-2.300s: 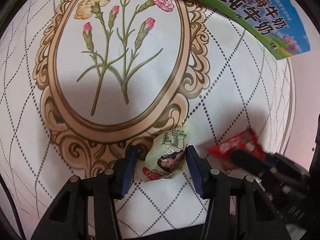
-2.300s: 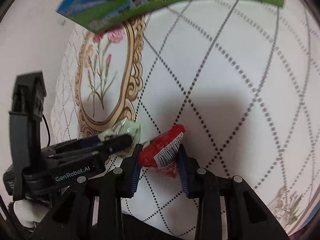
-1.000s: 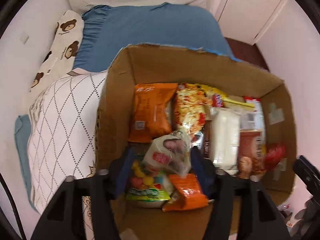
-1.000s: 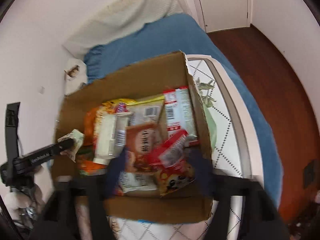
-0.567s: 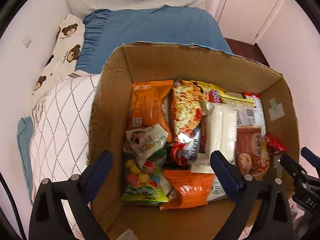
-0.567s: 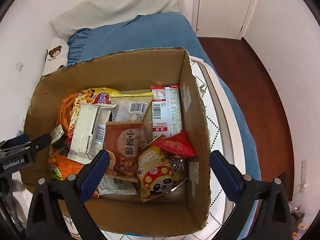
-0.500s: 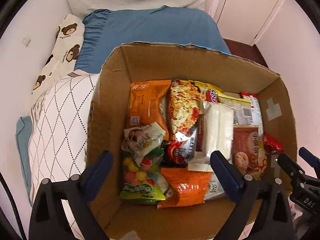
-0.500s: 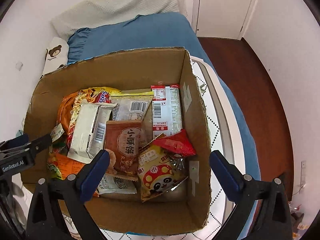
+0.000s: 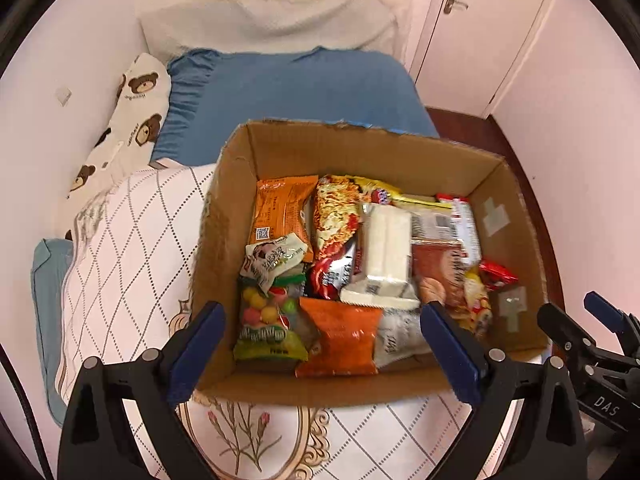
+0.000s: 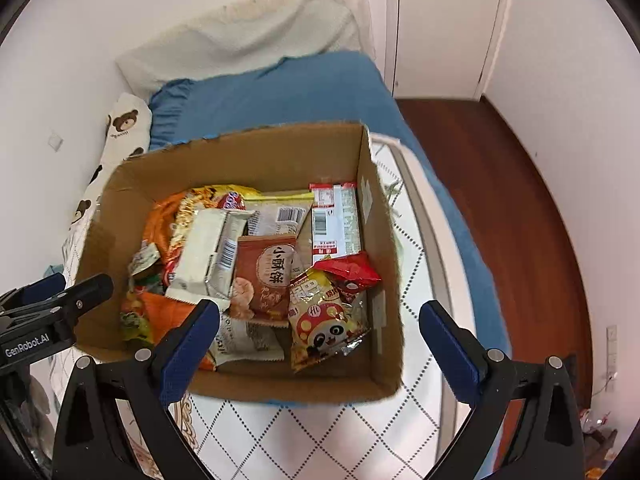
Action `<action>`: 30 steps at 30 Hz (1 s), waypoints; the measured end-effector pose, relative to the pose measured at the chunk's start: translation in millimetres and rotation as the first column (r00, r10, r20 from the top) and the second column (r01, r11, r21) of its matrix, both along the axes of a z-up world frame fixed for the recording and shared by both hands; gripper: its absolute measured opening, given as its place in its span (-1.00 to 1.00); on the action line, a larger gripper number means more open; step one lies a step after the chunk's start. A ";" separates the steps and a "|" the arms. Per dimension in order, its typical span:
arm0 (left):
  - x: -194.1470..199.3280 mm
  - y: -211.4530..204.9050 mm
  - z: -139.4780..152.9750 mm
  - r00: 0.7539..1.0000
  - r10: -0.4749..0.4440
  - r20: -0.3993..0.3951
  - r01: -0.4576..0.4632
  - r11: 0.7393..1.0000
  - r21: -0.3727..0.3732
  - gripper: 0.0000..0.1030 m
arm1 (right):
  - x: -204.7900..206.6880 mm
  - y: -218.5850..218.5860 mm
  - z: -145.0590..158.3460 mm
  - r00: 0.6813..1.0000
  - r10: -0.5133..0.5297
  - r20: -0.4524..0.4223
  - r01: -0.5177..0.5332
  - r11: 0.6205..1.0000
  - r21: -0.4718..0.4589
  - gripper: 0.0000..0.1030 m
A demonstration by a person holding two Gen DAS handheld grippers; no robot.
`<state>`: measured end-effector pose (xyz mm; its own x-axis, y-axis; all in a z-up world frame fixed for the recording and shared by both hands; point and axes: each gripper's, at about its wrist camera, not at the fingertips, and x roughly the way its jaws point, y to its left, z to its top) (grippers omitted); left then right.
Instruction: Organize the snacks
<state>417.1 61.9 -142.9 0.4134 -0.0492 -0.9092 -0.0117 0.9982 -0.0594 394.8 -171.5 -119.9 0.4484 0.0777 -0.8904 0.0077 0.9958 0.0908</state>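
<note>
Left gripper (image 9: 324, 344) poised above the near edge of the cardboard box (image 9: 360, 148), jaws spread wide with nothing clamped between them. Right gripper (image 10: 318, 344) likewise gaping and empty over the same box, seen from the other side. Both tilted steeply downward toward the snacks.

Box resting on a white quilted mat (image 9: 120, 248) with a dotted diamond pattern and a printed flower medallion, laid on a bed with a blue sheet (image 9: 288, 92) and a bear-print pillow (image 9: 132, 108).

Inside, packed close together: a pale green sachet with a portrait (image 9: 274, 258) lying on top near the left wall, overlapping an orange packet (image 9: 282, 208) carrying a QR code; below it a bag of coloured candy balls (image 9: 266, 320); a second orange pouch (image 9: 340, 336) at the near wall. A brown biscuit pack (image 10: 266, 268) printed with "小酥" (third character hard to read), a white wrapper with a barcode (image 10: 212, 252), a red-and-white pack with a barcode (image 10: 334, 216) against the right wall. A small red packet (image 10: 350, 270) lying on a yellow panda-face bag (image 10: 324, 320) in the near right corner.

On the gripper bodies: "GenRobot.AI" legible in the right wrist view, "DAS" in the left wrist view.
</note>
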 end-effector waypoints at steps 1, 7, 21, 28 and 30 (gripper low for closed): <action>-8.3 -1.9 6.6 1.000 -0.004 0.018 0.003 1.000 0.006 0.94 | -7.5 0.2 6.5 1.000 0.001 0.018 -0.001 1.000 -0.004 0.98; -57.7 -8.1 38.3 0.994 -0.016 0.112 0.014 1.000 0.022 0.94 | -54.4 -3.4 43.5 0.995 0.008 0.098 -0.008 1.000 -0.002 0.99; -166.3 -6.7 98.6 0.957 0.015 0.290 -0.026 0.999 0.035 0.94 | -168.1 -9.7 118.7 0.961 0.021 0.274 -0.023 1.000 0.002 0.99; -208.1 -5.5 117.1 0.944 0.020 0.330 -0.032 0.999 0.031 0.94 | -216.3 -12.1 145.5 0.944 0.029 0.329 -0.037 0.999 0.019 0.99; -218.3 -6.4 122.3 0.942 0.016 0.336 -0.027 0.999 0.027 0.94 | -230.2 -11.3 153.1 0.938 0.035 0.346 -0.044 0.999 0.018 0.99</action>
<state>198.8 55.6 -20.6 0.6958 -0.0114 -0.7181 -0.0176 0.9993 -0.0329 164.6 -182.8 33.2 0.7243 0.1216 -0.6787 -0.0677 0.9921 0.1054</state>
